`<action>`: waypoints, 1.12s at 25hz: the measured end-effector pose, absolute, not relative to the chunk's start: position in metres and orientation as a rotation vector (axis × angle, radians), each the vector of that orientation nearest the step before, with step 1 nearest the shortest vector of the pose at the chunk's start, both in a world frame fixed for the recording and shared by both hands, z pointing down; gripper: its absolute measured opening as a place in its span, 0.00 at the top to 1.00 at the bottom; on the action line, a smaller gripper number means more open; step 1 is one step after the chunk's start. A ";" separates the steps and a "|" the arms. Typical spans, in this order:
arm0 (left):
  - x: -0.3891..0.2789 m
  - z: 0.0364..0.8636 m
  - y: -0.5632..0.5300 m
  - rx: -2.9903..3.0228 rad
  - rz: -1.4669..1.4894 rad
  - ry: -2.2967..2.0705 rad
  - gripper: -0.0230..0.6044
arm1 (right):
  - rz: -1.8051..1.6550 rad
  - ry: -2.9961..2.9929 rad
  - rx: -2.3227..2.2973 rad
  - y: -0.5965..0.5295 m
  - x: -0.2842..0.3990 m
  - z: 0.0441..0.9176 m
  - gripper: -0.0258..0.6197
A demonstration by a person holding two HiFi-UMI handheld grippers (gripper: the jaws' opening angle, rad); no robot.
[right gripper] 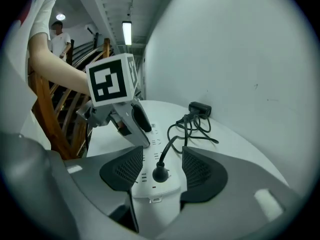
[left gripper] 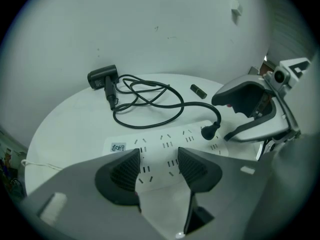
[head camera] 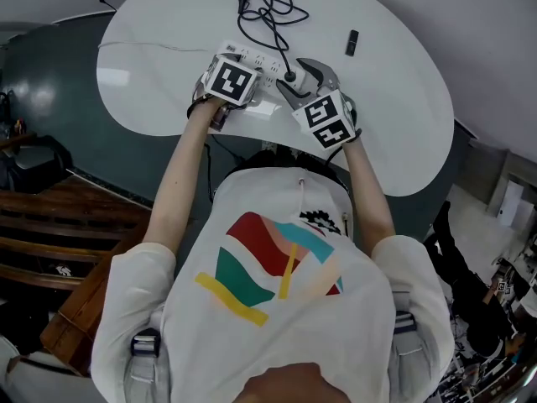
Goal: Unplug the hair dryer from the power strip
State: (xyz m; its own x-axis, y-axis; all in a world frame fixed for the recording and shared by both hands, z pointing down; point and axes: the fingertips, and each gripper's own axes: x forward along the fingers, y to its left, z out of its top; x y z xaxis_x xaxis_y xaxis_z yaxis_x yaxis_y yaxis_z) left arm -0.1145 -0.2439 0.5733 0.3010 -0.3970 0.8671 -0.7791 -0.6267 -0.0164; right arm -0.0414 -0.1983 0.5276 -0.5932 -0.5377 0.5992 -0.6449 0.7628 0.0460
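Note:
A white power strip (head camera: 256, 59) lies on the white table (head camera: 394, 116). The hair dryer's black plug (right gripper: 160, 173) sits in a socket near the strip's end, and its cable (right gripper: 172, 141) runs back to the black hair dryer (right gripper: 200, 108) at the table's far side. My right gripper (right gripper: 159, 170) is open; the plug stands between its pads, touching neither. My left gripper (left gripper: 159, 166) is open over the strip (left gripper: 165, 146), its fingers (right gripper: 141, 118) down on the strip's top. In the left gripper view, the plug (left gripper: 209, 131) shows just under the right gripper (left gripper: 255, 109).
A small black stick-shaped object (head camera: 352, 42) lies on the table to the right of the coiled cable (head camera: 273, 11). The table's near edge runs just under both hands. A wooden staircase (right gripper: 55, 114) and a dark floor lie off to the left.

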 end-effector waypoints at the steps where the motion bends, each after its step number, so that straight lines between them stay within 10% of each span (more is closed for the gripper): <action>1: -0.115 0.573 -0.243 2.162 1.268 -1.050 0.60 | 0.235 -2.348 0.862 -0.199 -0.044 0.534 0.59; 28: -0.116 0.584 -0.226 2.011 1.333 -0.963 0.58 | 0.283 -2.436 0.779 -0.207 -0.062 0.556 0.87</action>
State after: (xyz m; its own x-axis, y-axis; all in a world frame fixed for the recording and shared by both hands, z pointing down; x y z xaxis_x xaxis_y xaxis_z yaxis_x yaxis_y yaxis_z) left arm -0.1163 -0.2263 0.5836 0.2564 -0.2668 0.9290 -0.7982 -0.6005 0.0479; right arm -0.0615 -0.2067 0.5558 -0.6739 -0.4686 0.5712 -0.5871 0.8090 -0.0291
